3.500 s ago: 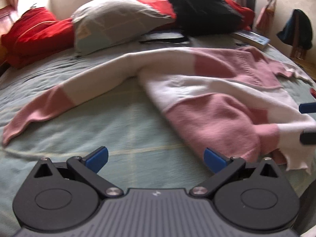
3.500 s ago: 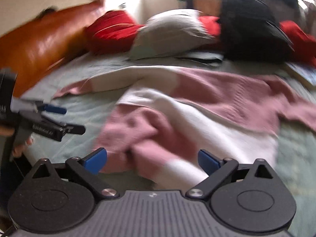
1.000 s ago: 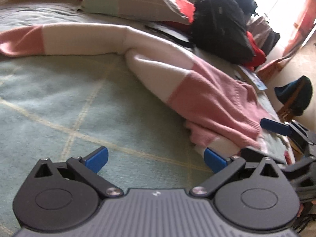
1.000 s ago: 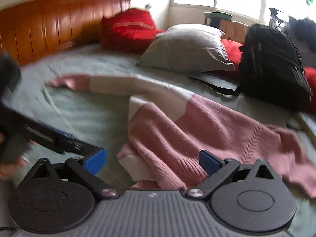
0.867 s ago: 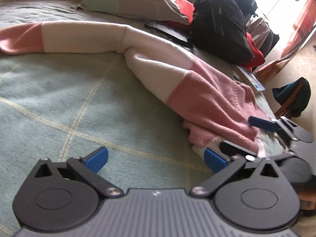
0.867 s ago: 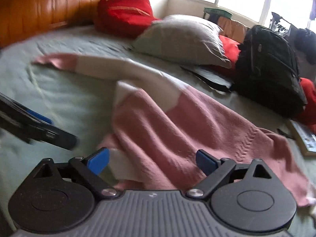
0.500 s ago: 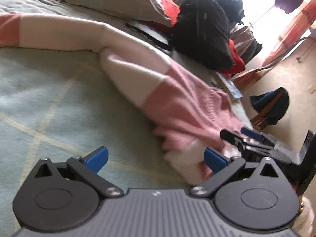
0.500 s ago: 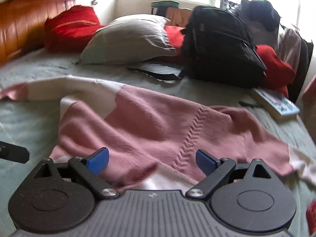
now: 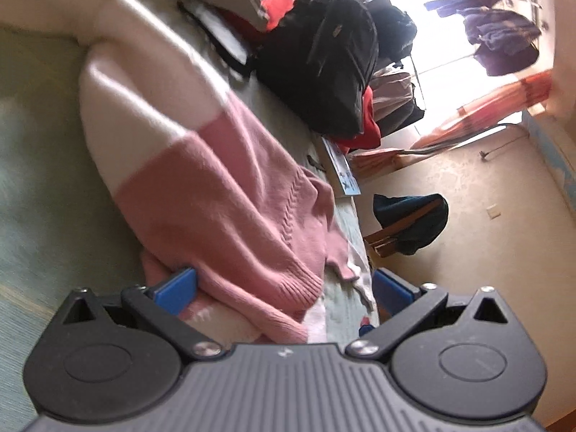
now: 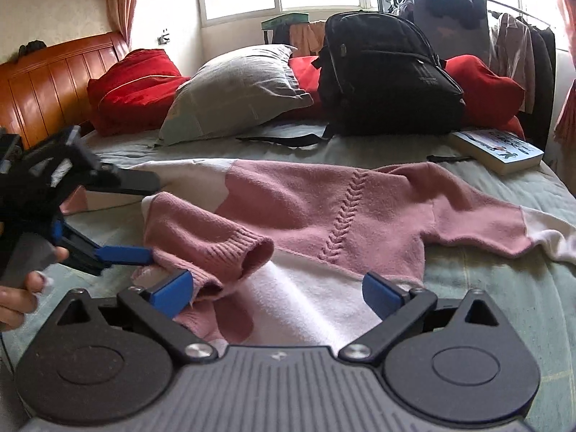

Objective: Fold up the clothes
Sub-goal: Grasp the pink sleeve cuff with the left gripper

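Both of my grippers stand with their blue pads apart. My right gripper (image 10: 275, 289) hovers over the white lower part of the pink and white sweater (image 10: 324, 201), its left pad just beside a ribbed pink cuff (image 10: 248, 248). My left gripper (image 9: 284, 284) straddles the sweater's ribbed pink hem; seen from the right wrist it comes in from the left (image 10: 118, 216), lower finger touching the knit near that cuff, a hand (image 10: 21, 288) behind it.

The sweater lies spread on a pale green bed (image 10: 504, 280), one pink sleeve reaching right of the cuff and ending in white. Beyond the sweater sit a grey pillow (image 10: 234, 90), red cushions (image 10: 133, 86), a black backpack (image 10: 385, 72) and, to its right, a book (image 10: 496, 151). A wooden headboard (image 10: 54, 82) rises left of the pillow; windows and hanging clothes fill the back wall.

The left wrist view is tilted and blurred at its left edge. The far sleeve is cut off there, and my gripper bodies hide the sweater's near edge. I cannot tell what the dark heap (image 9: 410, 223) on the floor beside the bed is.
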### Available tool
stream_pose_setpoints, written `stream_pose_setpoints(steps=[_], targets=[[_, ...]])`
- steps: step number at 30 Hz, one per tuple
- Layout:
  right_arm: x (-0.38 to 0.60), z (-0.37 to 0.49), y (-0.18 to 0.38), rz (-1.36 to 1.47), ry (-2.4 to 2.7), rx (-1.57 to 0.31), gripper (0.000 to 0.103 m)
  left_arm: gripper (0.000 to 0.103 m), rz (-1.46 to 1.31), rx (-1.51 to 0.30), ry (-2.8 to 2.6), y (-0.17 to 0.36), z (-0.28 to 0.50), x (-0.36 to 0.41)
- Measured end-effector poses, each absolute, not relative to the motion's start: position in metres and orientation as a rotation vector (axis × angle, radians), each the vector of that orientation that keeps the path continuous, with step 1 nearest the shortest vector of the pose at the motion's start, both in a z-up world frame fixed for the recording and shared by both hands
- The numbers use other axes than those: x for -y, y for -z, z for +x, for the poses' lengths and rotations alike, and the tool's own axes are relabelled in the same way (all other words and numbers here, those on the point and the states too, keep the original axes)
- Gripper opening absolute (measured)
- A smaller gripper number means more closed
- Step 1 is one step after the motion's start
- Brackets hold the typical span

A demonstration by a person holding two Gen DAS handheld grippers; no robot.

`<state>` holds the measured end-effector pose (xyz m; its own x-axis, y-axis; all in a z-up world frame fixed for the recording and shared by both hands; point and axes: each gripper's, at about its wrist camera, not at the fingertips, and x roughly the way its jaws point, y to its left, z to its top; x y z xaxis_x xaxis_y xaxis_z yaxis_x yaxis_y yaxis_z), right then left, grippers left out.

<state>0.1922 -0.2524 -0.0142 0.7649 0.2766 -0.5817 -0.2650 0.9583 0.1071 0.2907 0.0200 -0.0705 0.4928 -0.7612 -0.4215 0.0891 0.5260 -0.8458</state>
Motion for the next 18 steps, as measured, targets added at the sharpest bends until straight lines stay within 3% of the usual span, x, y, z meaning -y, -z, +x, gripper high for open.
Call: stream_pose_setpoints(steps=[11,18], targets=[[0.239,0.185,0.028,0.094,-0.395,-0.753,0.103,0.102,-1.056,-0.907,0.570,0.119,0.294,-0.029],[0.236,0.174,0.040,0.124,-0.390,-0.788,0.103,0.102,-1.373,-0.593,0.730,0.131,0.285,-0.047]])
